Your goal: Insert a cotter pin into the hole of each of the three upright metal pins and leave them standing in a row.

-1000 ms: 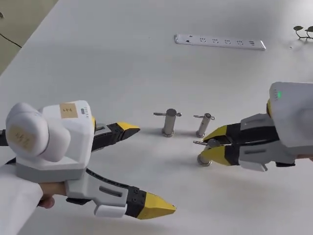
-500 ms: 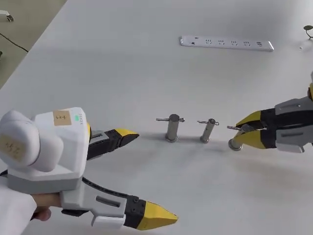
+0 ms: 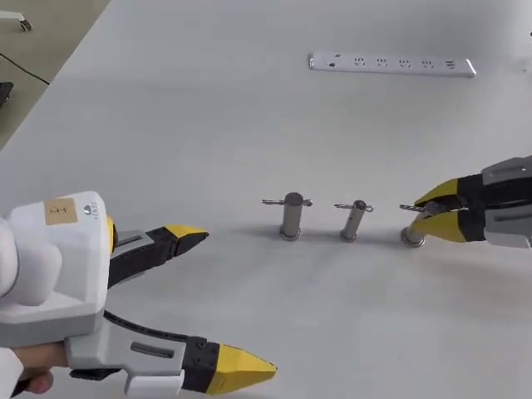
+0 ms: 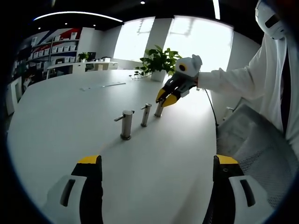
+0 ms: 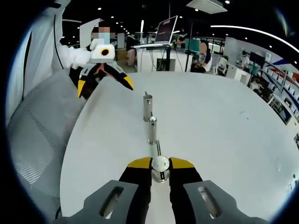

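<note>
**Right gripper clamped on the end pin of a row of three; left gripper gaping wide, holding nothing.**
The right gripper view shows both yellow-tipped jaws pressed against the third pin, its round top between them, with the other two lined up toward 12 o'clock. The head view shows the cotter pins: one crosses the first pin, one the middle pin, and one sticks out at the third pin's head. All three are steel cylinders on the white table; the gripped one stands at the 3 o'clock end. The left gripper sits at 7 o'clock, well apart.
</note>
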Available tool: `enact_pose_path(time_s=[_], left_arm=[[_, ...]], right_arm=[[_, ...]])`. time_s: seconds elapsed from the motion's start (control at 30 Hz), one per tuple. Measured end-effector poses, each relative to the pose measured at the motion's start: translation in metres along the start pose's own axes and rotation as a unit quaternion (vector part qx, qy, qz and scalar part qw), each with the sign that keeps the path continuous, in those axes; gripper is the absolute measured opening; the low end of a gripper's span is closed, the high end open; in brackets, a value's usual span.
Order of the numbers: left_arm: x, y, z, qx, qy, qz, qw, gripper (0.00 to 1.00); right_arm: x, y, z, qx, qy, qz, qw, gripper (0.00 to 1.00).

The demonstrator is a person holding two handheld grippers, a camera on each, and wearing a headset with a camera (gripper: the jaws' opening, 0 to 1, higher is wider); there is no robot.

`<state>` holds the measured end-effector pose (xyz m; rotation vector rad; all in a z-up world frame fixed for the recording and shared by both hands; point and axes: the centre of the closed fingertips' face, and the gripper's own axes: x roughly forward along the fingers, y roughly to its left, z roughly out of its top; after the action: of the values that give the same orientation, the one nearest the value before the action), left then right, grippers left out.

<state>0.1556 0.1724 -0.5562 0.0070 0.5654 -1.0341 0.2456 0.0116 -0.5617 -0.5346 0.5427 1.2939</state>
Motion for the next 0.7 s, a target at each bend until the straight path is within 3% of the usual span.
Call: enact_pose_path(time_s=[0.43, 0.6, 0.67, 0.7], left_arm=[[0.0017, -0.0033, 0.0060, -0.003, -0.004, 0.004, 1.0000, 0.99], [0.0023, -0.0037, 0.0049, -0.003, -0.002, 0.006, 1.0000, 0.99], [0.0024, -0.0044, 0.0051, -0.004, -0.003, 0.006, 1.0000, 0.99], [0.0025, -0.0052, 0.0060, -0.004, -0.004, 0.006, 1.0000, 0.99]], right_arm=[[0.0018, 0.0000, 0.0007, -0.003, -0.017, 0.018, 0.9997, 0.09], [0.0015, -0.0019, 0.0005, -0.002, -0.019, 0.010, 0.9998, 0.09], [0.0010, -0.0006, 0.0015, 0.003, -0.024, 0.012, 0.9996, 0.14], [-0.0008, -0.0007, 0.0059, 0.008, -0.036, 0.007, 0.9993, 0.22]])
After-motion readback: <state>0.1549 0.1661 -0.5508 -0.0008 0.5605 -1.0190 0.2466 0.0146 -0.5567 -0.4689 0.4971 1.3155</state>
